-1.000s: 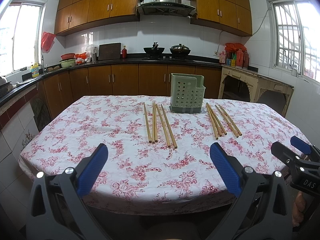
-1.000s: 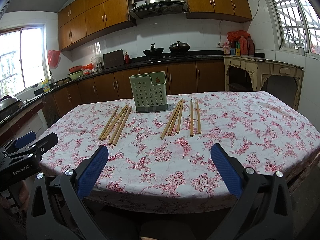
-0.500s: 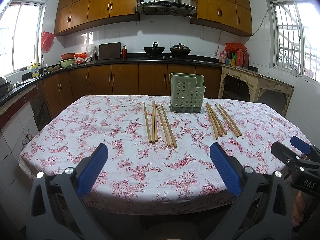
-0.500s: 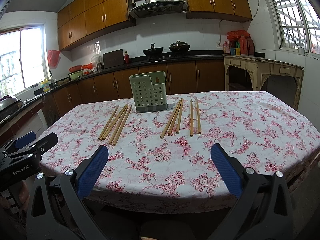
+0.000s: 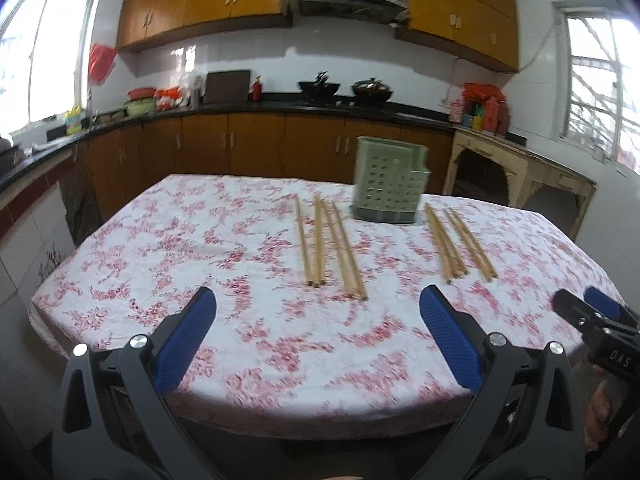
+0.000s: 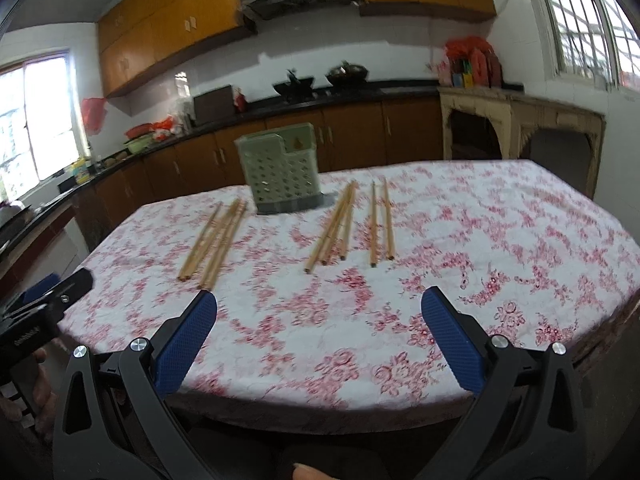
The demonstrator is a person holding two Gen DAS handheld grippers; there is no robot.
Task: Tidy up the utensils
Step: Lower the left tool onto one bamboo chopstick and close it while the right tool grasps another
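Note:
A green perforated utensil holder [image 5: 390, 192] [image 6: 282, 178] stands upright at the far middle of the floral-cloth table [image 5: 200, 240] [image 6: 500, 240]. Wooden chopsticks lie flat on either side of it: a left group [image 5: 328, 248] [image 6: 214, 240] and a right group [image 5: 456, 244] [image 6: 334, 228], with a further pair [image 6: 380, 224] beside the right group. My left gripper [image 5: 316, 300] hangs open and empty over the table's near edge, short of the left group. My right gripper [image 6: 320, 300] [image 5: 592, 312] is likewise open and empty near the front edge. The left gripper [image 6: 52, 292] shows at the right wrist view's left edge.
A dark kitchen counter [image 5: 240, 108] with woks and bottles runs behind the table. A pale side table [image 5: 520, 160] stands at the back right. Bare cloth lies between the grippers and the chopstick ends. A hand [image 6: 40, 376] holds the left gripper's handle.
Both views are now motion-blurred and slightly tilted, so both grippers have begun to shift. Chopsticks and holder lie where they were.

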